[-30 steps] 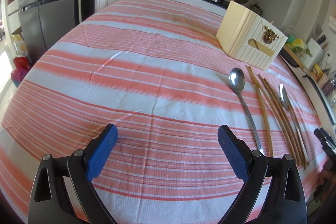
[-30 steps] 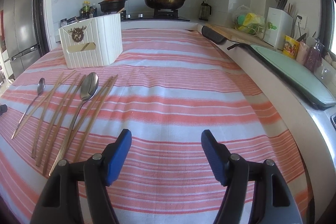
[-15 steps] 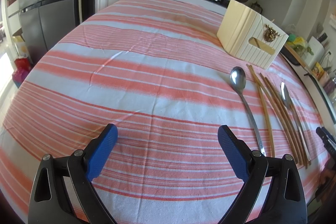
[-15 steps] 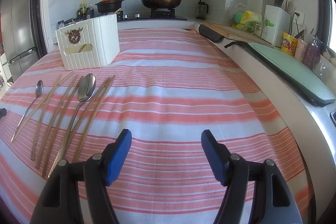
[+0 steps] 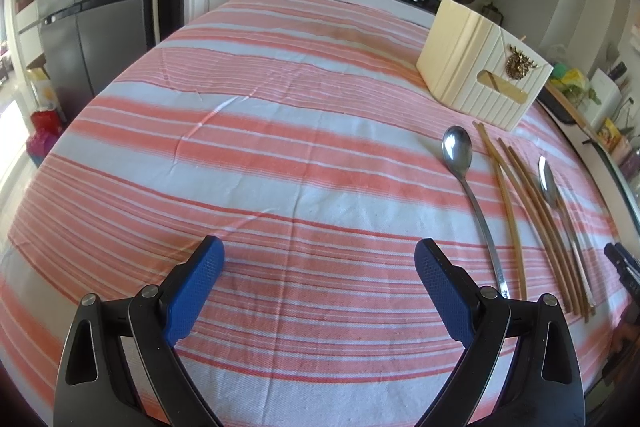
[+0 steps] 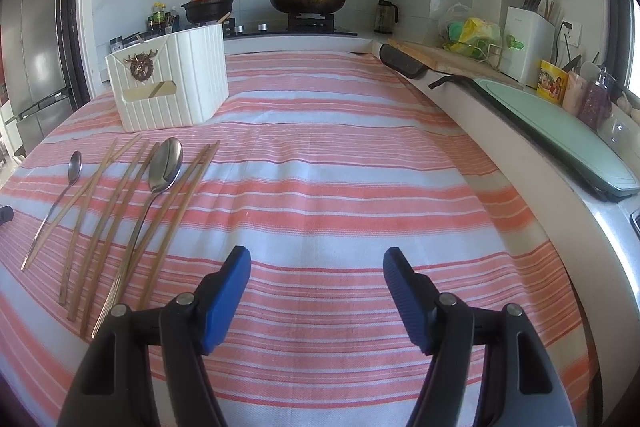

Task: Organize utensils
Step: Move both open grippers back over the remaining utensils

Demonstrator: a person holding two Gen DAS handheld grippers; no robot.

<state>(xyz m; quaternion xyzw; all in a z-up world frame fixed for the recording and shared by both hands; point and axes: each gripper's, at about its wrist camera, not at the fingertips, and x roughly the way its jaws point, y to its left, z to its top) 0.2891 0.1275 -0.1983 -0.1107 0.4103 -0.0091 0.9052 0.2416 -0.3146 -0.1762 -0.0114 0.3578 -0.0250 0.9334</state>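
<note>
Utensils lie in a loose row on the striped cloth (image 6: 360, 195), in front of the white holder (image 6: 172, 87): a big spoon (image 6: 162, 173), a small spoon (image 6: 72, 169) and several wooden chopsticks (image 6: 100, 207). Handles point toward the grippers, bowls and tips toward the holder. The big spoon lies among the chopsticks; whether its handle rests on one I cannot tell. The small spoon lies at the far left of the row, with one chopstick just beside its handle.

Handling, judged: spoons are rigid metal, smooth, thin in the handle, likely to slip or pivot if pinched near the end. Best hold is mid-handle, across the narrow width. Chopsticks are light, stiff and flat on the cloth; little clearance beneath, so a pad must slide under or pinch from the sides. The soft cloth may bunch.

Left gripper (image 5: 320, 267): fingers spread wide, nothing between them, above bare cloth, spoons off to its right. Right gripper (image 6: 316, 271): fingers likewise apart and empty, utensils to its left.

Nothing gripped yet; the holder already has something wooden inside.
</note>
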